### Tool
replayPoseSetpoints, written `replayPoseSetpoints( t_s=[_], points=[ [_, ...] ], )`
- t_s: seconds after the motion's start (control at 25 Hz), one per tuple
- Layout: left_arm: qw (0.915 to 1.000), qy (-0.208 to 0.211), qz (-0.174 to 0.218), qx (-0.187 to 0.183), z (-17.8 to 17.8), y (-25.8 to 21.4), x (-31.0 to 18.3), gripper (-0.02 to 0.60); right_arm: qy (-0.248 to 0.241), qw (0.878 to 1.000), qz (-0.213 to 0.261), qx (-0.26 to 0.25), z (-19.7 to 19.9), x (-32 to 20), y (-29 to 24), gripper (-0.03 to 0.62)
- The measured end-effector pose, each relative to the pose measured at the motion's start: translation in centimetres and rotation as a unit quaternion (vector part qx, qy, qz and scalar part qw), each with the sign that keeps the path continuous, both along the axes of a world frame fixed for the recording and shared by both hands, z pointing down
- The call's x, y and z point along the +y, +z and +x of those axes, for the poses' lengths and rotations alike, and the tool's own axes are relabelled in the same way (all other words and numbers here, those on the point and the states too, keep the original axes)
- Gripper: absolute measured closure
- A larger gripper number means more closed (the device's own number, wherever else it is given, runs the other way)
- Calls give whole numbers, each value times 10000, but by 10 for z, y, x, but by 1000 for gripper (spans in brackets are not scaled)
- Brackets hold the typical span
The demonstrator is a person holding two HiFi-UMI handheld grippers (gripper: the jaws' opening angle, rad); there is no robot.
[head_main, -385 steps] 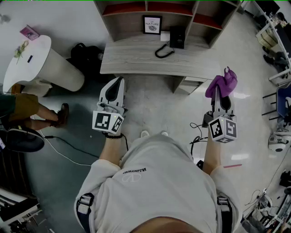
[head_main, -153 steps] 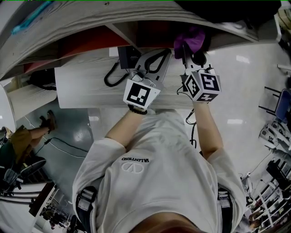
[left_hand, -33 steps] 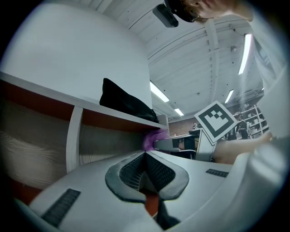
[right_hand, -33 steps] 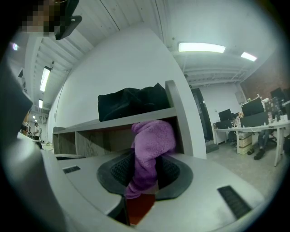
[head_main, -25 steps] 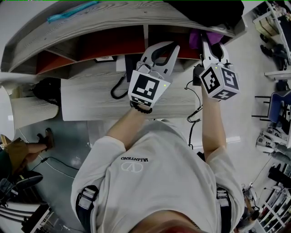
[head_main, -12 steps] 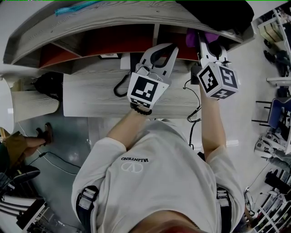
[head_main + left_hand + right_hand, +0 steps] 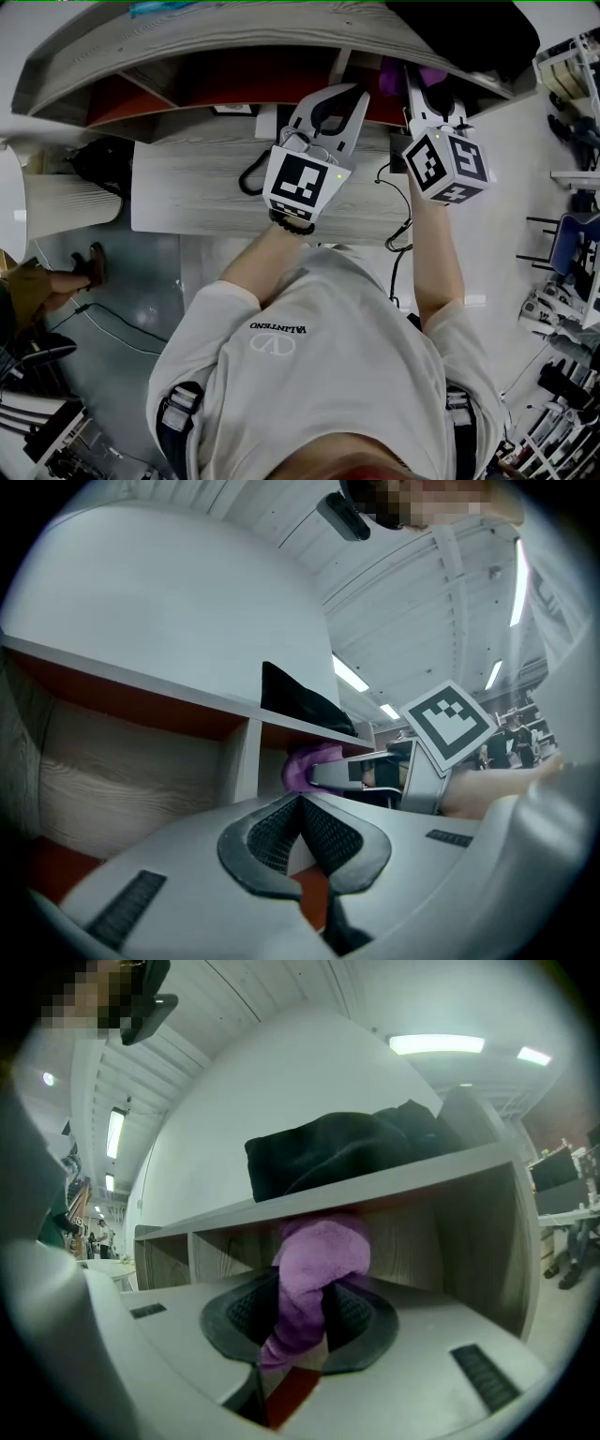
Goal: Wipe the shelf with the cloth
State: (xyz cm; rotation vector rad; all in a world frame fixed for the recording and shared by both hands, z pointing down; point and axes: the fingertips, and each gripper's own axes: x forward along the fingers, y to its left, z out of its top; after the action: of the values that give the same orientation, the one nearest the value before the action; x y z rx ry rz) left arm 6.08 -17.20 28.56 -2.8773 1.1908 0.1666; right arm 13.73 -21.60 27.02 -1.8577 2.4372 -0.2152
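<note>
- Right tool (image 7: 298,1321) is shown in the right gripper view pinching the purple cloth (image 7: 317,1260), which is held at the mouth of the end compartment of the shelf (image 7: 412,1177).
- Only a scrap of the cloth is shown in the head view, under the top board.
- Left tool (image 7: 300,829) is pressed together on nothing and held above the tabletop (image 7: 187,192).
- A black bag (image 7: 342,1152) is carried on the shelf's top.
</note>
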Motion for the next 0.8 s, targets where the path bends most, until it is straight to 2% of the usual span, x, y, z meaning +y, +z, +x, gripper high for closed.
replayPoseSetpoints(
  t_s=[0.8],
  points=[
    [9997,-229,-6,8,-13,-2,2,581,-528,9986,29,-51,-37,-6,-5,493]
  ],
)
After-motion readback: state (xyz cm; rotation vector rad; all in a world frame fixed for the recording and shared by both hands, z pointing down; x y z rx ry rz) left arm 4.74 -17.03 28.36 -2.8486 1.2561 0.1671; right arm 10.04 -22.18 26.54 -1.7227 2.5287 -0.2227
